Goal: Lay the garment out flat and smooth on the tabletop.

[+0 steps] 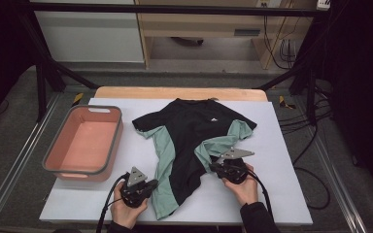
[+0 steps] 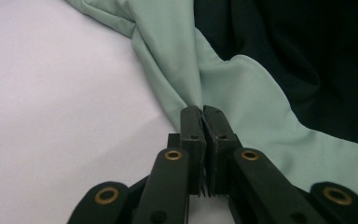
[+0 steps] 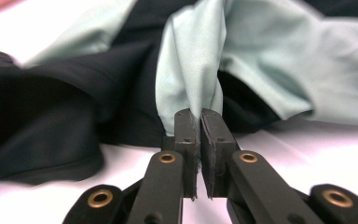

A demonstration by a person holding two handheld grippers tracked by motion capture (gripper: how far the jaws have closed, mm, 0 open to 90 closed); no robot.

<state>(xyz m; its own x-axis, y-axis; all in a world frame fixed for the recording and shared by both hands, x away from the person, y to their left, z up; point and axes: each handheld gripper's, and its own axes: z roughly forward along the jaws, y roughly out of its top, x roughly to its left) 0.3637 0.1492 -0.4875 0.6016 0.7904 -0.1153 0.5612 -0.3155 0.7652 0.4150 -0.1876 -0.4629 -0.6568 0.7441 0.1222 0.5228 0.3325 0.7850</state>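
Black and mint-green short-sleeved fabric T-shirt [image 1: 190,141] lies crumpled mid-bench on the white sheet-covered bench [image 1: 281,194]. Left claw [image 2: 203,111] clenched on a mint fold at the shirt's near left edge. Right claw [image 3: 199,114] clenched on a bunched mint fold at its right side. Salmon plastic tub with grey rim [image 1: 84,143] sits left of shirt, apart.

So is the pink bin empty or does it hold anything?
Empty: the high view shows the pink bin's bare floor, while the shirt lies beside it on the table.
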